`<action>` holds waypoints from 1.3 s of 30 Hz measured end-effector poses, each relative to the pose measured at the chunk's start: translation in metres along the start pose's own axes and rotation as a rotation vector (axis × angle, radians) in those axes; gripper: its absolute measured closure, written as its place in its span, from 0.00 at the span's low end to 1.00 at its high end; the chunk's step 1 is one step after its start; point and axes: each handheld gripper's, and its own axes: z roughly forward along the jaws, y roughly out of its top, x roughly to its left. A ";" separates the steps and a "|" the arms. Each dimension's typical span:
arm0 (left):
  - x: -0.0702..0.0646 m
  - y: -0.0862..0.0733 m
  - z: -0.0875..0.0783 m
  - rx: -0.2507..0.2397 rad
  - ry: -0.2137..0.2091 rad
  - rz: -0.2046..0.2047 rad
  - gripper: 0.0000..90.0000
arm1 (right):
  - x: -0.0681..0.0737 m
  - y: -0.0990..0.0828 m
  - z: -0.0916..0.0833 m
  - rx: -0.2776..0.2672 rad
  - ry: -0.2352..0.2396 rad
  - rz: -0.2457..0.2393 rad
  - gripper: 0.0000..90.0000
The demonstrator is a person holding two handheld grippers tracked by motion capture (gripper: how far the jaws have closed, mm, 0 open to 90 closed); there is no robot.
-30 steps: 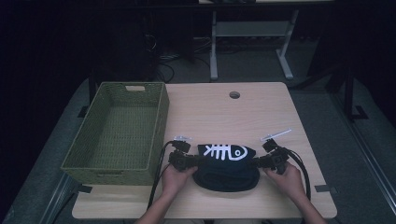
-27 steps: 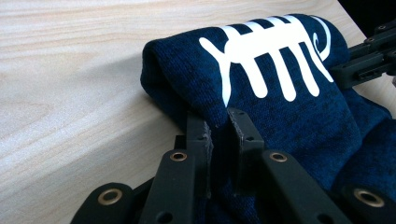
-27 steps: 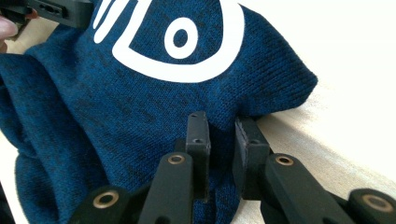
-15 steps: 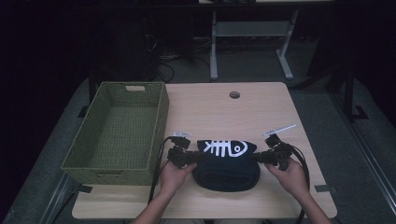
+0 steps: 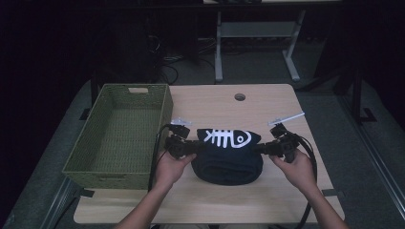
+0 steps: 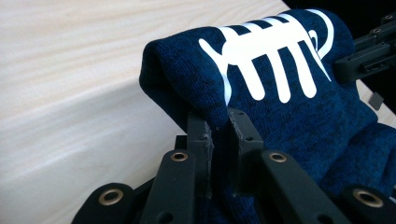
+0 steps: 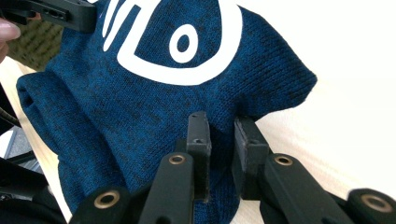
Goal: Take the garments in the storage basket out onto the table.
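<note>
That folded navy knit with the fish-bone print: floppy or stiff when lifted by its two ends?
Likely floppy: the navy knit sags between the left gripper and right gripper. Probably not slippery, since the coarse weave bunches between the pads. Its folded layers may spill open.

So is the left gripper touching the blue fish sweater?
Touching. The left gripper view shows the left gripper pinching a fold of the blue fish sweater, its fabric squeezed between the jaws.
</note>
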 end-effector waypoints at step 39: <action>0.052 0.032 -0.097 -0.048 0.055 -0.007 0.90 | 0.071 0.103 0.011 0.006 0.035 -0.105 0.87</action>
